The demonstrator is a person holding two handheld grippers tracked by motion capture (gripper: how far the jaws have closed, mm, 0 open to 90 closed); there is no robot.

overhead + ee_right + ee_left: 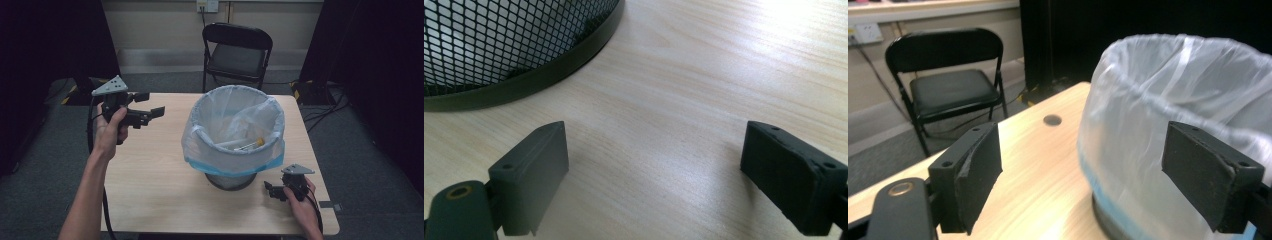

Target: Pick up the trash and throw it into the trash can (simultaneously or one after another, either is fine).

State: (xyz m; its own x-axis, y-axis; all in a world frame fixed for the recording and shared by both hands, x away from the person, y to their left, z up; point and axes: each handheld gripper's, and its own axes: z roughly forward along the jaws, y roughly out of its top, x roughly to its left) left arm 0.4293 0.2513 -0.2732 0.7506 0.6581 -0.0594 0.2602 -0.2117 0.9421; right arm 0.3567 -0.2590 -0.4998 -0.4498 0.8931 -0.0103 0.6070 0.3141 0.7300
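A black mesh waste bin point(231, 179) lined with a translucent plastic bag point(234, 127) stands in the middle of the wooden table point(150, 185). Inside the bag lie a pale tube and a yellowish capped item point(249, 145). My left gripper point(152, 112) is held above the table's left side, open, its jaws pointing toward the bag point(1168, 115). My right gripper point(270, 190) rests low near the table's front right, open and empty, close to the bin's base point(519, 85).
A black folding chair point(237, 52) stands beyond the table's far edge and appears again point(945, 82) in the left gripper view. Dark curtains flank the room. Cables lie on the grey floor at the right. A small round hole point(1052, 120) marks the tabletop.
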